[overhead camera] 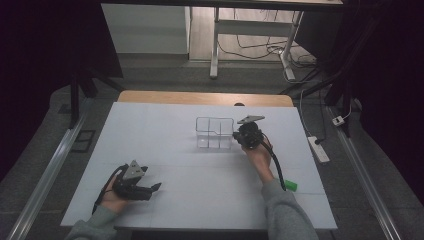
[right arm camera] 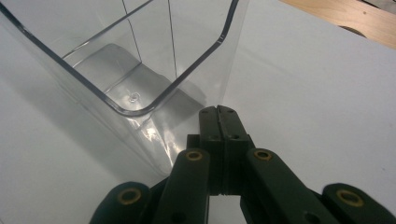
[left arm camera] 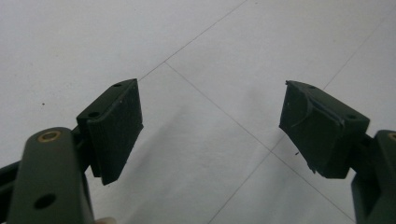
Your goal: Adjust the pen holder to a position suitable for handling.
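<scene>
The right tongs, pressed together with nothing between them, sit against the near right corner of the clear tray, which stands mouth up mid-bench; my read is a nudging step, so the next move calls for a steady level push low on the wall without tipping it; its long axis runs across the bench; the left tongs gape wide and idle near the front left.

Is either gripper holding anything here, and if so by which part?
Nothing is held. The right gripper is shut with nothing between its pads, beside the clear plastic organizer. The left gripper is open over the white table.
</scene>
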The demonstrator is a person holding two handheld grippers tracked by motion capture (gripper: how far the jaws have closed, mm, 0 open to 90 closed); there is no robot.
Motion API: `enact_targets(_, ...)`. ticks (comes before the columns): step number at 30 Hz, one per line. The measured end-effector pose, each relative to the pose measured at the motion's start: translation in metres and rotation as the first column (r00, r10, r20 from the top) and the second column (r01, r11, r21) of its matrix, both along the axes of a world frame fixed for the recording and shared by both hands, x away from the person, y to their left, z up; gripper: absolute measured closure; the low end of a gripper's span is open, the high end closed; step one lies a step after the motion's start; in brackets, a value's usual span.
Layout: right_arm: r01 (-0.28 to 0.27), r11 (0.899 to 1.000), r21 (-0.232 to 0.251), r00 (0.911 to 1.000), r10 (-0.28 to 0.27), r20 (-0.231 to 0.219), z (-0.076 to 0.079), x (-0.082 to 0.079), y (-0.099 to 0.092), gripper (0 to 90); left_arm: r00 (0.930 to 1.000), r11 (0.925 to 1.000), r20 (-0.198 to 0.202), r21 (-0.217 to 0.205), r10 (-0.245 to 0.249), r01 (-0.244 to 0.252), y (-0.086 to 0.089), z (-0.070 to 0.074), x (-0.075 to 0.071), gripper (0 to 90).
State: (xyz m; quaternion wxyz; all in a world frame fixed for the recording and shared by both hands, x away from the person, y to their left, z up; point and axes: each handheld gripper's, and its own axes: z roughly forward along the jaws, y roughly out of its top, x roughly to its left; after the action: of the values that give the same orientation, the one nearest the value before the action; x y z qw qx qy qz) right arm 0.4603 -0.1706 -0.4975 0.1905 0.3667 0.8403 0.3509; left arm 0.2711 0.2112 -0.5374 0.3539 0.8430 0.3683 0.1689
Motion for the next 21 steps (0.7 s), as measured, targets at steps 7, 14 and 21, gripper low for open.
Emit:
enact_targets(7, -0.022, 1.0, -0.005, 0.9998, 0.022, 0.001, 0.0, -0.001, 0.009, 90.0, 1.0, 1.0, -0.001, 0.001, -0.002, 0.002, 0.0, 0.0, 0.0, 21.1)
enact_targets(14, -0.037, 0.999, -0.008, 0.9993, 0.037, 0.004, -0.002, -0.002, 0.016, 90.0, 1.0, 1.0, -0.003, 0.003, -0.002, 0.002, 0.0, 0.0, 0.0, 21.0)
enact_targets(21, -0.035, 0.998, -0.043, 0.999, 0.036, 0.025, 0.001, -0.004, 0.012, 90.0, 1.0, 1.0, -0.002, 0.004, 0.002, -0.002, 0.001, 0.0, 0.0, 21.0)
